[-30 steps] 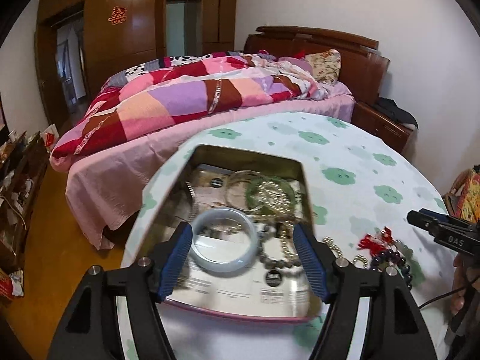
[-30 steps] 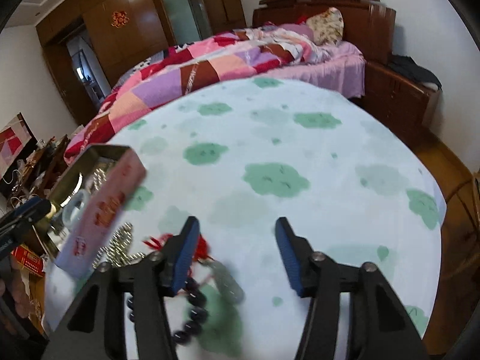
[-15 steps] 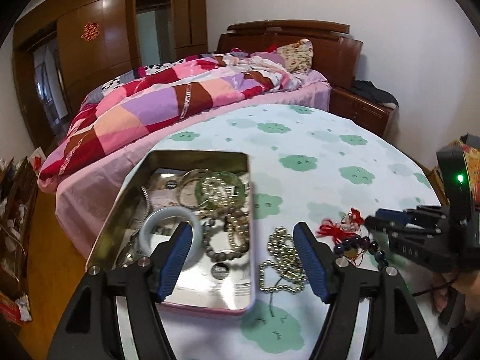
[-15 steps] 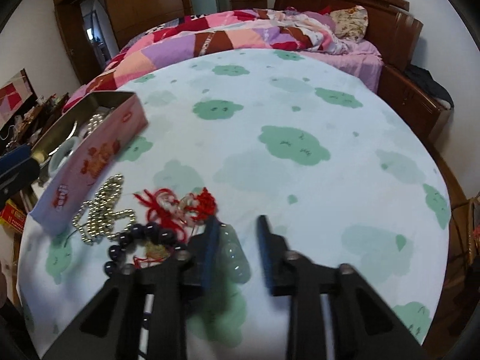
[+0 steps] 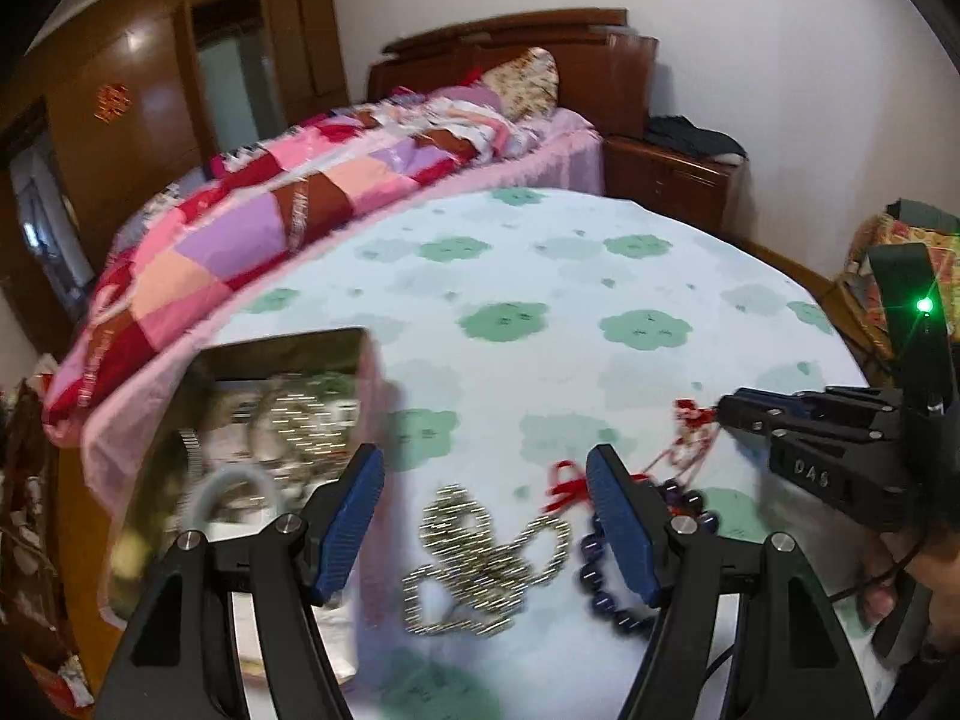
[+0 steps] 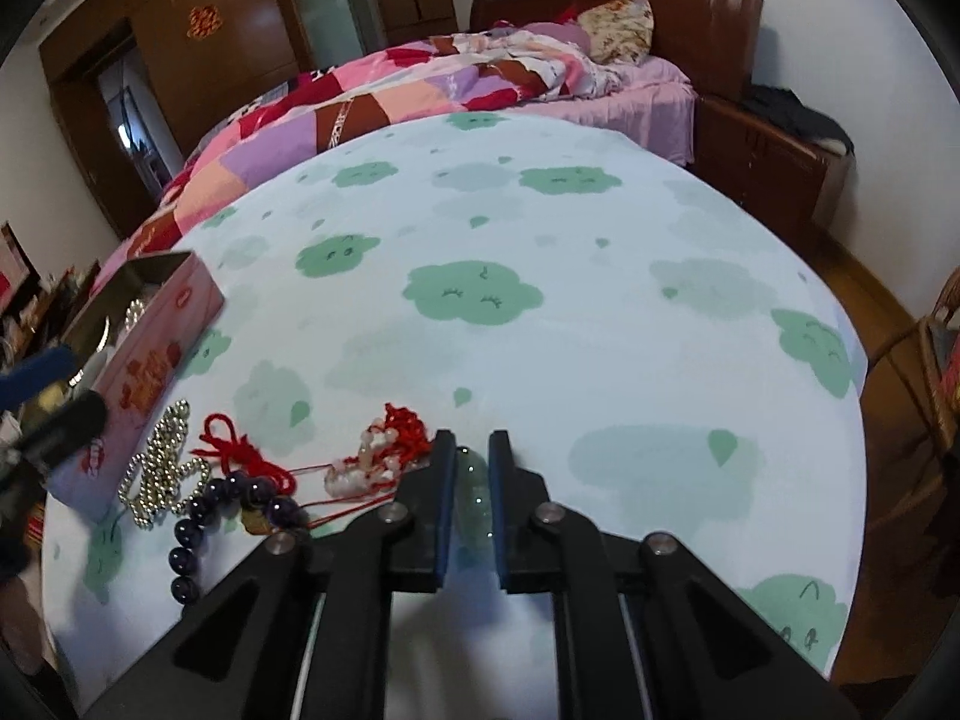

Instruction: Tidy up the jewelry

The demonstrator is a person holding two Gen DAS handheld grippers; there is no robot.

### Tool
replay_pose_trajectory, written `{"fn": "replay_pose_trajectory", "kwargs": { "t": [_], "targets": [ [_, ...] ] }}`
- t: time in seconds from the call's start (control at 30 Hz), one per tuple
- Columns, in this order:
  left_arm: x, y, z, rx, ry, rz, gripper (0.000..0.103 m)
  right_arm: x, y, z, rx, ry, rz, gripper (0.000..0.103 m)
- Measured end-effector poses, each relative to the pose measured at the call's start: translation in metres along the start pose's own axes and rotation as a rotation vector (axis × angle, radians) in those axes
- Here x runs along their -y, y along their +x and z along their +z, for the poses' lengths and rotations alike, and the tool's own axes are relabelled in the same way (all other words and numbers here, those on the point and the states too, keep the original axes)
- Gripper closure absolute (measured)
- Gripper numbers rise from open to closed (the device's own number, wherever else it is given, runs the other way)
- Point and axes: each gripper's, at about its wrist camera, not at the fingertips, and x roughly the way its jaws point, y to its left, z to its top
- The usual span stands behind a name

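Observation:
A pink tin box [image 5: 252, 438] with bangles and bead strings stands at the table's left edge; it also shows in the right wrist view [image 6: 162, 330]. My left gripper [image 5: 483, 519] is open and empty above a gold bead chain [image 5: 480, 558], which also shows in the right wrist view [image 6: 159, 468]. Dark purple beads [image 6: 228, 510] and a red cord with pale charms [image 6: 372, 456] lie beside the chain. My right gripper [image 6: 471, 456] is shut on a pale green jade pendant [image 6: 472, 495] on the cord, and it shows in the left wrist view [image 5: 729, 411].
The round table has a white cloth with green clouds [image 6: 540, 300]. A bed with a patchwork quilt [image 5: 288, 204] stands just behind it. A wooden nightstand [image 5: 672, 180] is at the back right and wardrobes [image 6: 198, 48] at the back left.
My left gripper has swung right, from over the tin to over the gold chain. My right gripper has closed on the jade pendant.

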Motion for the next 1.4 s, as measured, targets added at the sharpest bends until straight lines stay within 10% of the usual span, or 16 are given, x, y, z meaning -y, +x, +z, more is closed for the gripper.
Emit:
{"fn": "replay_pose_trajectory", "kwargs": {
  "t": [0.23, 0.47, 0.63, 0.77, 1.23, 1.4],
  "targets": [
    [0.014, 0.038, -0.005, -0.107, -0.019, -0.067, 0.041, 0.006, 0.0, 0.0, 0.005, 0.046, 0.049, 0.091],
    [0.029, 0.05, -0.007, -0.125, 0.033, -0.133, 0.103, 0.006, -0.001, 0.001, 0.001, 0.031, 0.043, 0.089],
    [0.02, 0.015, 0.001, -0.006, 0.015, -0.104, 0.103, 0.006, -0.002, 0.001, 0.003, 0.036, 0.047, 0.086],
    [0.011, -0.009, 0.009, 0.058, -0.005, -0.101, 0.103, 0.002, -0.008, 0.001, 0.036, 0.024, 0.044, 0.05],
    [0.015, -0.01, 0.002, 0.047, -0.024, -0.123, 0.103, -0.028, 0.006, 0.001, -0.026, -0.14, 0.043, 0.05],
    [0.011, -0.014, 0.002, 0.058, -0.039, -0.122, 0.103, -0.049, 0.007, -0.005, -0.023, -0.26, -0.04, 0.087]
  ]
}}
